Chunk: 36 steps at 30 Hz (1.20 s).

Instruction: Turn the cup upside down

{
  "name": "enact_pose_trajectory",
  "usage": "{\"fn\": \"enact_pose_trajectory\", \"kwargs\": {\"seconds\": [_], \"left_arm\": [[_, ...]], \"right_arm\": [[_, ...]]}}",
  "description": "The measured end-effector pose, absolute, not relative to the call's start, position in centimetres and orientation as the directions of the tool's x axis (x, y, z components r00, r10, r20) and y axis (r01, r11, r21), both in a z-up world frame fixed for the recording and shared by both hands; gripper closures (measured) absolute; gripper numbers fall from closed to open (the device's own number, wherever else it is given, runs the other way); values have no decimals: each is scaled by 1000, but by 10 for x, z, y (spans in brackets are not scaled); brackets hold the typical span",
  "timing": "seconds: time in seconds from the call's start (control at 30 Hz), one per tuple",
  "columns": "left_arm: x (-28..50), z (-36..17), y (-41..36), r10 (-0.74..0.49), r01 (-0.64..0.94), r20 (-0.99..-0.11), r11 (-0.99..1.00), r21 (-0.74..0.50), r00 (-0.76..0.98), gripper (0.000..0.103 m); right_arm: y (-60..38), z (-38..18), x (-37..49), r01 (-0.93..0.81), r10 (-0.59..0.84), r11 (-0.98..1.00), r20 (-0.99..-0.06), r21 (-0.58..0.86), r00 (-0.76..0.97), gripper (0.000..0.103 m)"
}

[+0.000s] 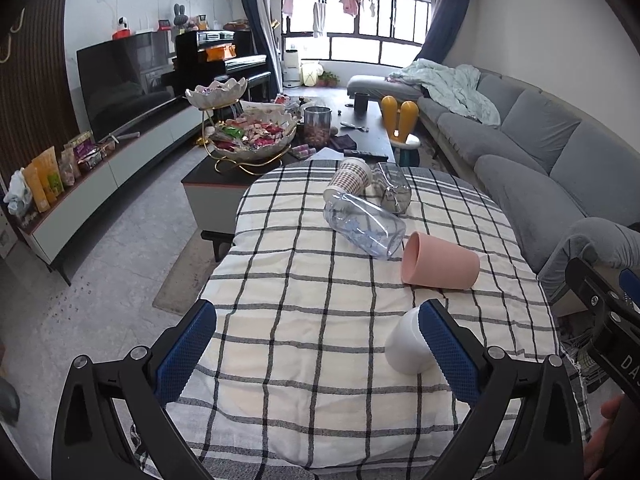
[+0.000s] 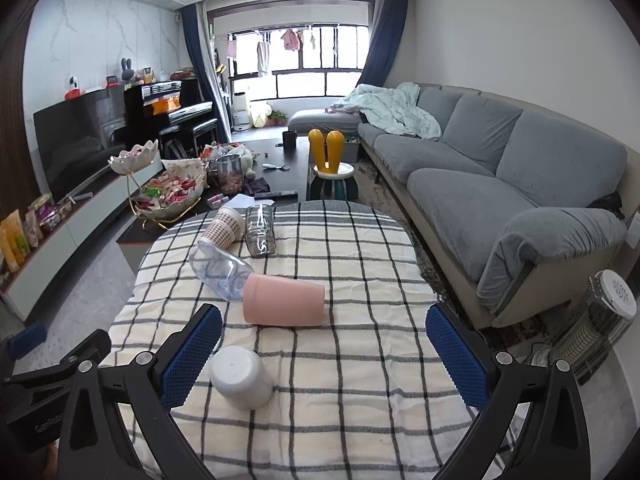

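Note:
A white cup (image 1: 406,346) (image 2: 240,376) stands upside down on the checked tablecloth (image 1: 312,320) (image 2: 360,360), near the front. A pink cup (image 1: 440,260) (image 2: 284,300) lies on its side behind it. A clear bottle (image 1: 364,226) (image 2: 220,272), a checked paper cup (image 1: 350,180) (image 2: 224,228) and a clear glass (image 1: 394,190) (image 2: 260,232) lie on their sides farther back. My left gripper (image 1: 316,354) is open and empty; the white cup is by its right finger. My right gripper (image 2: 324,354) is open and empty; the white cup is by its left finger.
A grey sofa (image 1: 552,152) (image 2: 500,176) runs along the right of the table. A dark coffee table with a snack bowl (image 1: 252,136) (image 2: 172,196) stands beyond the far edge. A TV and low cabinet are at the left. A heater (image 2: 600,320) stands on the floor at right.

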<state>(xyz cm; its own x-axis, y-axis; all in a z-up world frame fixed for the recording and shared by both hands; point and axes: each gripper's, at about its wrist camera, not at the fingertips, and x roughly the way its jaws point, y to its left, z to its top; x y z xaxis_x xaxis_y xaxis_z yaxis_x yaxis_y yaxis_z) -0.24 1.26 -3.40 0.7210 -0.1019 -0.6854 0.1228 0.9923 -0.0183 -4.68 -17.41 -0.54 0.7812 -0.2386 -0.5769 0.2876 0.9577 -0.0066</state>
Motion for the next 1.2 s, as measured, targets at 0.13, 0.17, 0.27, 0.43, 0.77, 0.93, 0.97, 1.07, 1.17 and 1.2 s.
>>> {"fn": "enact_pose_trajectory", "kwargs": {"seconds": [0.13, 0.17, 0.27, 0.43, 0.77, 0.93, 0.97, 1.07, 1.17, 1.2], "left_arm": [[-4, -34, 13, -98, 120, -685, 993, -14, 722, 0], [-5, -33, 13, -96, 120, -684, 993, -13, 723, 0], [-7, -32, 14, -90, 116, -680, 993, -7, 728, 0], [-9, -30, 13, -87, 113, -671, 994, -5, 737, 0], [-13, -25, 12, -80, 110, -651, 994, 5, 755, 0], [-13, -24, 11, -78, 108, -650, 994, 6, 756, 0], [-13, -25, 11, -79, 109, -650, 994, 7, 756, 0], [-13, -25, 12, -75, 106, -647, 994, 9, 759, 0], [-14, -23, 13, -66, 98, -641, 995, 14, 765, 0], [-15, -22, 14, -63, 94, -638, 995, 15, 767, 0]], "right_arm": [[-173, -3, -50, 285, -237, 959, -567, -4, 789, 1], [-173, -3, -50, 283, -235, 959, -566, -2, 790, 1], [-174, -2, -51, 281, -230, 960, -562, 5, 795, 1], [-173, 0, -53, 276, -226, 961, -554, 8, 801, 1], [-173, 1, -55, 279, -226, 960, -553, 11, 802, 1], [-173, 1, -56, 279, -227, 960, -552, 11, 803, 1], [-173, 1, -56, 279, -227, 960, -552, 11, 802, 1], [-173, 2, -56, 279, -226, 960, -552, 12, 803, 1], [-173, 2, -56, 278, -225, 960, -552, 13, 803, 1], [-173, 2, -56, 278, -225, 960, -552, 13, 803, 1]]}}
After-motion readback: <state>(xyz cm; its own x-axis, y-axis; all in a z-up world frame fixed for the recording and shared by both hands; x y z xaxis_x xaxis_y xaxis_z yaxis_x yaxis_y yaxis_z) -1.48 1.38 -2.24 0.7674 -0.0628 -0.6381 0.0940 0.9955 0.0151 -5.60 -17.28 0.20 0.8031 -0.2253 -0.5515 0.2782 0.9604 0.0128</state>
